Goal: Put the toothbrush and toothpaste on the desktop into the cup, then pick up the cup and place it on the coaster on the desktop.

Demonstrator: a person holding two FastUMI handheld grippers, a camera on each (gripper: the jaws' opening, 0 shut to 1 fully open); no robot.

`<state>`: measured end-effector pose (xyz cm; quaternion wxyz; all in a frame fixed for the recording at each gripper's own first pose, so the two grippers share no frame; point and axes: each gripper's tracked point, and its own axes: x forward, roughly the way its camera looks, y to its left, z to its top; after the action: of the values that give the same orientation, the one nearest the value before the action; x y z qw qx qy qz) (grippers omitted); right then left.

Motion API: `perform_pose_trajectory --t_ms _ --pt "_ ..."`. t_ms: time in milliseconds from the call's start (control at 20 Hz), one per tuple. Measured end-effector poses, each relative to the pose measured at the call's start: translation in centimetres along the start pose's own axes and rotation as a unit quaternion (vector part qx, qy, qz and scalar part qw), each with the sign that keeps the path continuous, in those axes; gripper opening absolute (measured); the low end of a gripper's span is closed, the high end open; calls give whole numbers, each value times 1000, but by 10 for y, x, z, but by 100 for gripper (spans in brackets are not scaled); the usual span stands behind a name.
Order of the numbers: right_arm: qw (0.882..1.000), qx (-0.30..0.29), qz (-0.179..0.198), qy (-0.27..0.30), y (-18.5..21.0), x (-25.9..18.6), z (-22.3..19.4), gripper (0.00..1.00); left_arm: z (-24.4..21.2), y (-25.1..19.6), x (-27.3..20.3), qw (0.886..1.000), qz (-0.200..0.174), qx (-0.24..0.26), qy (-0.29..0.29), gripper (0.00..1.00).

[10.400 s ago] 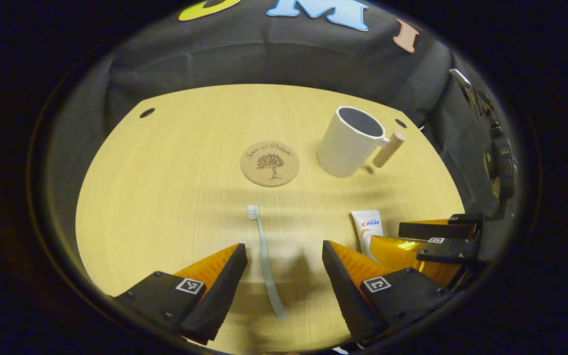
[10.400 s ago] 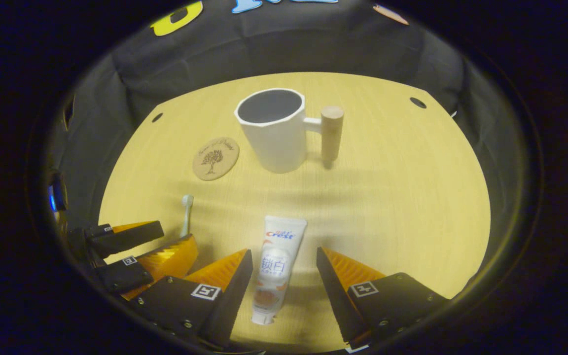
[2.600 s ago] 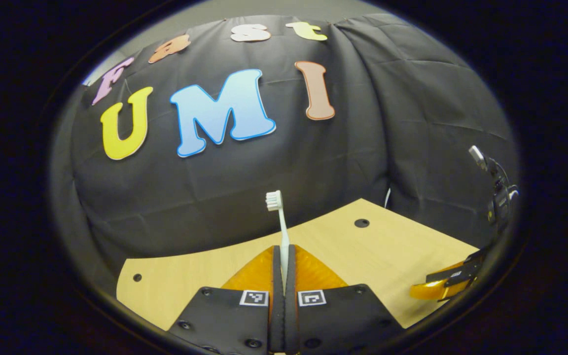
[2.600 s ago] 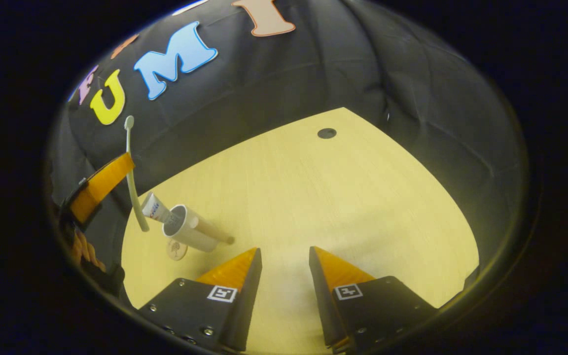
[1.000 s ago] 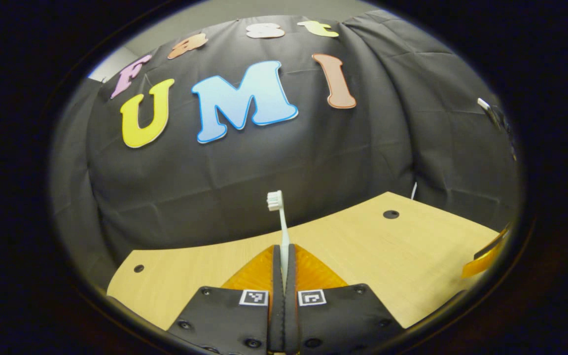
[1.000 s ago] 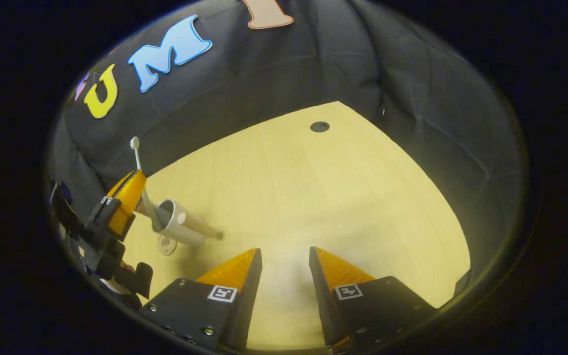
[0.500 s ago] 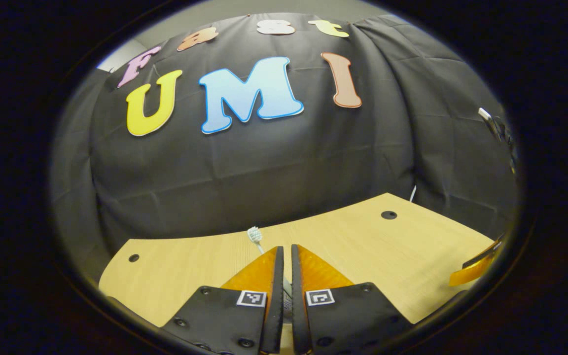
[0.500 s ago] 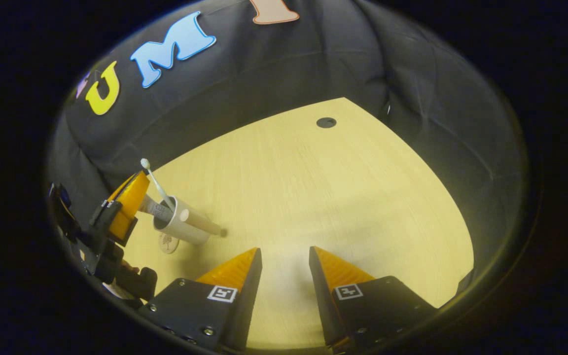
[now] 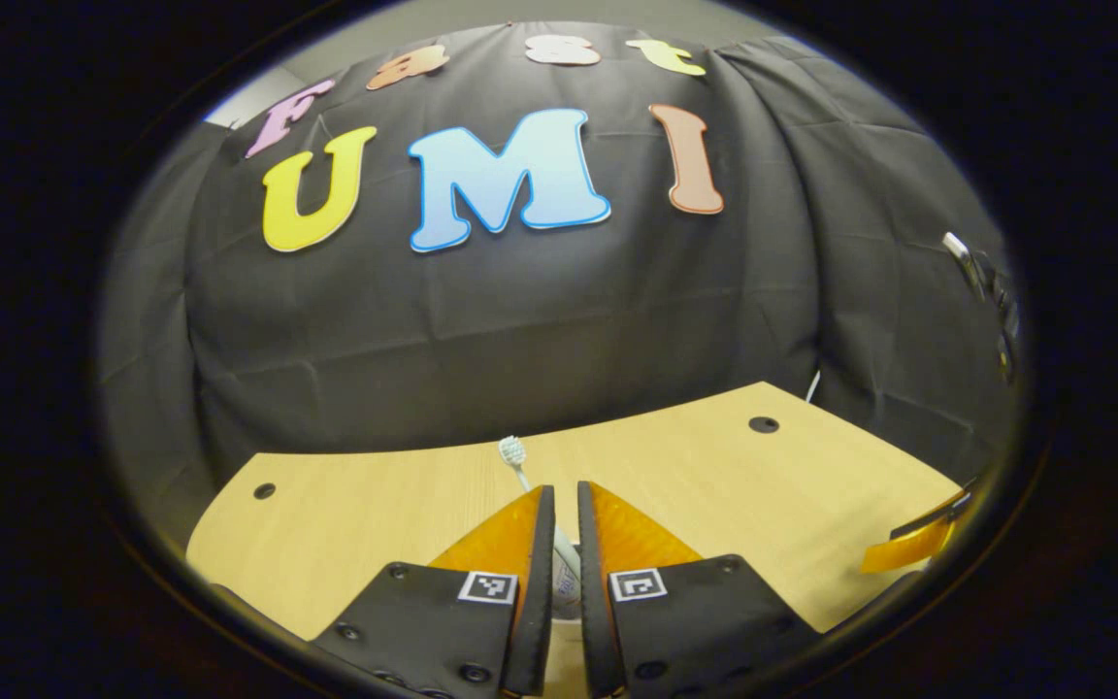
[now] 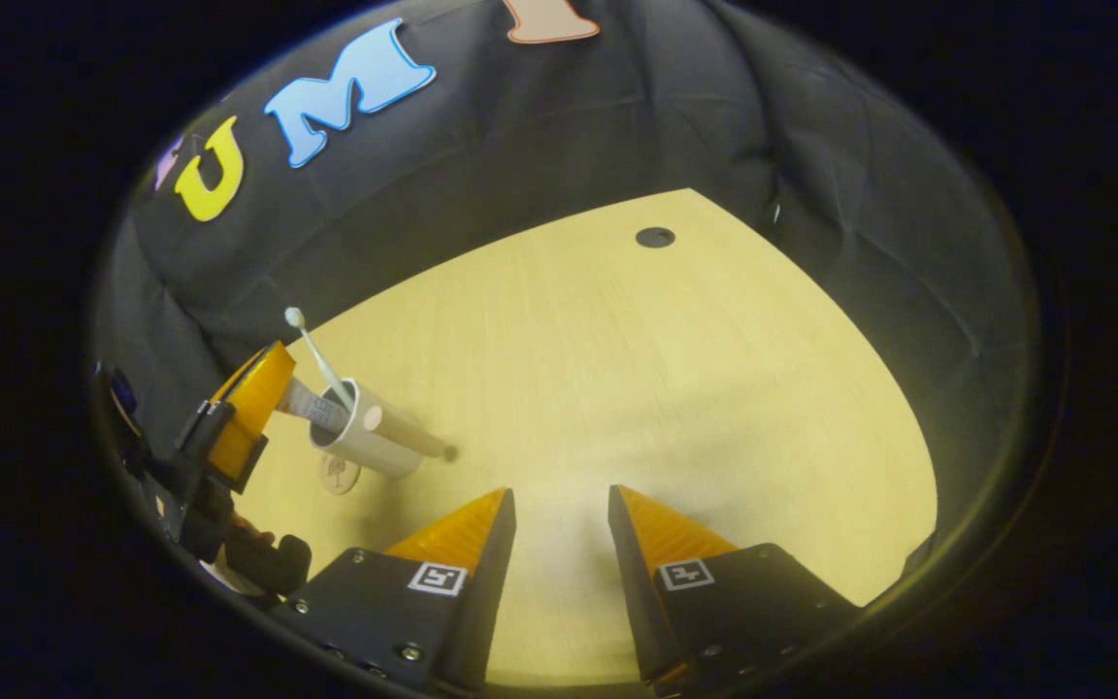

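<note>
Here the white cup with a wooden peg handle (image 10: pixel 372 439) stands on the pale wooden surface (image 10: pixel 637 388), far to the left in the right gripper view. A slim white toothbrush (image 10: pixel 314 361) leans out of it, bristle head up and tilted toward the black cloth wall (image 10: pixel 540 136), and the white toothpaste tube (image 10: pixel 309 407) pokes out of the rim beside it. Just in front of the cup, flat on the surface, lies the round cork coaster with a tree print (image 10: pixel 339 474); the cup sits beside it, not on it.

The left hand-held gripper (image 10: pixel 250 408) hangs close behind the cup, next to the protruding tube. In the left gripper view its own fingers (image 9: pixel 540 544) stand a narrow slit apart, with the toothbrush (image 9: pixel 517 459) rising between them; whether they touch the brush I cannot tell.

The right hand-held gripper (image 10: pixel 559 529) hovers well apart from the cup over bare surface, its jaws parted at a moderate width and holding nothing. A dark round hole (image 10: pixel 655 237) marks the far corner of the surface.
</note>
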<state>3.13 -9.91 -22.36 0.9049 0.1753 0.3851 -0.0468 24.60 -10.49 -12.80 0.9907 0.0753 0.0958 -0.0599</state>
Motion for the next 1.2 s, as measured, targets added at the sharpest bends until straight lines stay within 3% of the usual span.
perform_pose_trajectory --t_ms 300,400,450,500,650,700,750,800,1100,1150,1200 --pt "999 -34 37 11 28 8 2 57 13 19 -31 999 15 -32 -17 25" --pt "997 -51 53 16 42 13 5 57 10 31 -44 999 24 -40 -10 34" --pt "996 -63 61 19 48 16 7 57 8 37 -50 999 29 -44 -7 31" --pt "994 -76 69 23 55 18 10 57 7 45 -58 998 36 -48 -4 39" --pt "988 -123 87 31 72 24 22 57 -4 69 -75 997 58 -57 14 42" --pt "985 -141 93 32 78 27 28 57 -8 76 -80 996 63 -61 20 44" --pt "982 -156 100 36 84 29 31 59 -11 82 -86 995 68 -65 26 53" --pt "979 -172 105 40 90 30 35 55 -15 89 -91 994 74 -68 31 67" --pt "950 -275 123 80 116 42 40 54 -40 110 -112 992 78 -75 70 71" --pt "942 -299 123 87 119 44 40 57 -45 111 -115 991 77 -75 77 74" --pt "934 -323 123 94 122 46 38 57 -48 113 -118 991 77 -75 82 88"
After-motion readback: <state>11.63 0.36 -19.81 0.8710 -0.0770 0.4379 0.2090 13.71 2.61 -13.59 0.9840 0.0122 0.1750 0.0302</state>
